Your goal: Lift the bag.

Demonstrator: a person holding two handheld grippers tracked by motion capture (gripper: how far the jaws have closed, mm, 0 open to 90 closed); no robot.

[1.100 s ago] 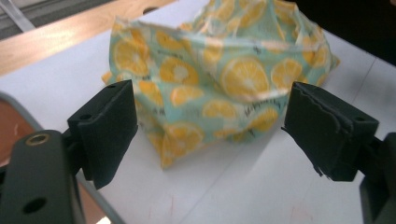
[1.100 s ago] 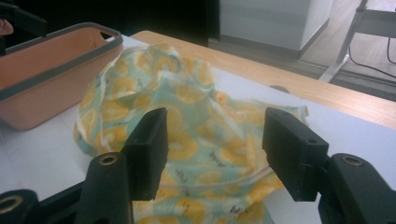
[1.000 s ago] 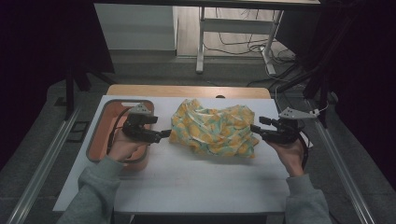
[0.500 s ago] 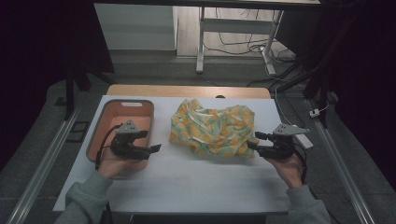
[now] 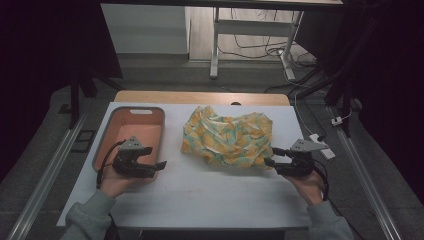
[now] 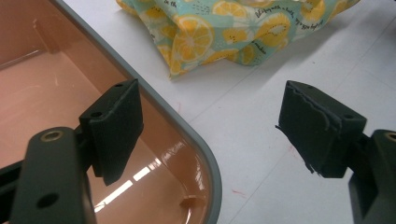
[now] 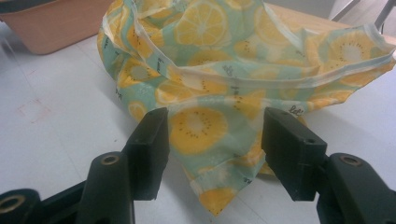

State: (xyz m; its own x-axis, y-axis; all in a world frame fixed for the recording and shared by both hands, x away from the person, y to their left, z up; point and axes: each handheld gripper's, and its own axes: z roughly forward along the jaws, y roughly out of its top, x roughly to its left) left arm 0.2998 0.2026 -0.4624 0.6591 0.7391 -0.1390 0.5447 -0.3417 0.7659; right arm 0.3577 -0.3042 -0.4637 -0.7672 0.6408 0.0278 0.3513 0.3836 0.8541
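High view: crumpled lemon-print cloth (image 5: 229, 137) on table; left tool (image 5: 159, 165), right tool (image 5: 270, 156) both spread apart.

Left gripper (image 5: 159, 164) held low in the left hand (image 5: 116, 180), jaws wide apart, nothing between them. Right gripper (image 5: 270, 156) in the right hand (image 5: 306, 181), jaws parted, pointing left.

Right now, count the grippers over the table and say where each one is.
2. The left gripper is at the pink tray's near right corner; the right gripper is at the lemon-print cloth's near right edge.
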